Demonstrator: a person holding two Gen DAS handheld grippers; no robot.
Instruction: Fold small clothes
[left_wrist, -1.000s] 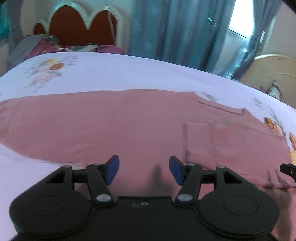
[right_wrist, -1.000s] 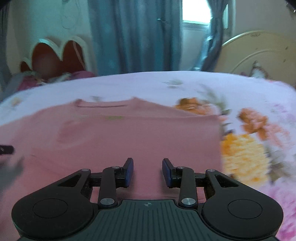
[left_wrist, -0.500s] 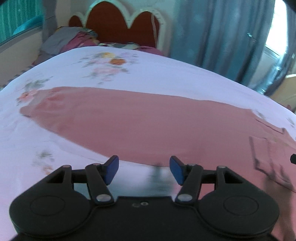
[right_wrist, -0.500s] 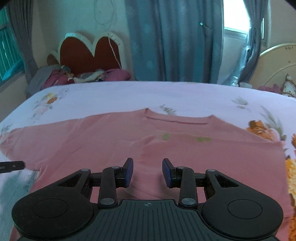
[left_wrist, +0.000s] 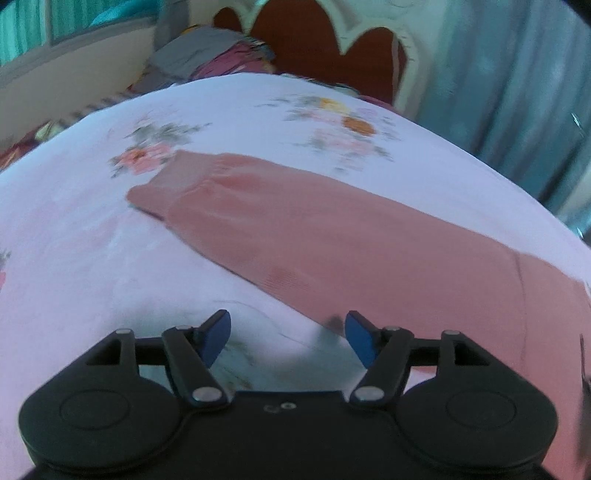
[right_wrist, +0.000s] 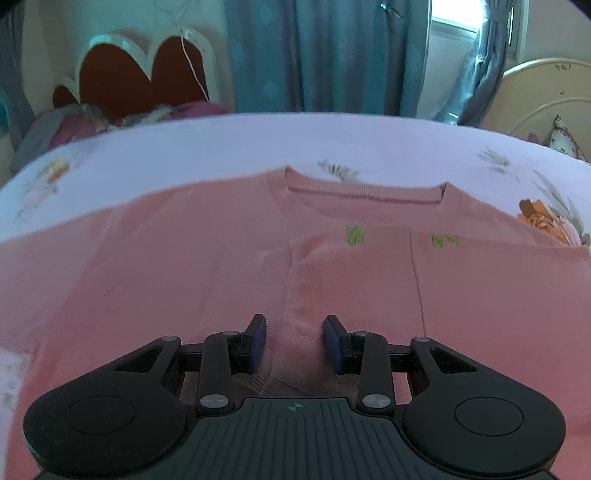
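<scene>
Floral bed (left_wrist: 92, 236) carries your pink top (right_wrist: 184, 266): sleeve (left_wrist: 295, 229) beyond your just-widened, empty left fingers (left_wrist: 216, 338); body under the narrowly parted, empty right fingers (right_wrist: 256, 341).

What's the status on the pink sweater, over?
Left tongs just opened wider, empty, near the outstretched sleeve. Right tongs open over pink sweater, flat on bed. Nothing in the way.

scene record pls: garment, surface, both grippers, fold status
garment: pink top, lying flat, neckline on the far side
sleeve: long sleeve stretched out flat, cuff at its far end
surface: floral bedsheet
left gripper: open, jaws just opening, nothing between them, at the sleeve's near edge
right gripper: open, empty, over the top's body
fold status: that sleeve not yet folded in
</scene>
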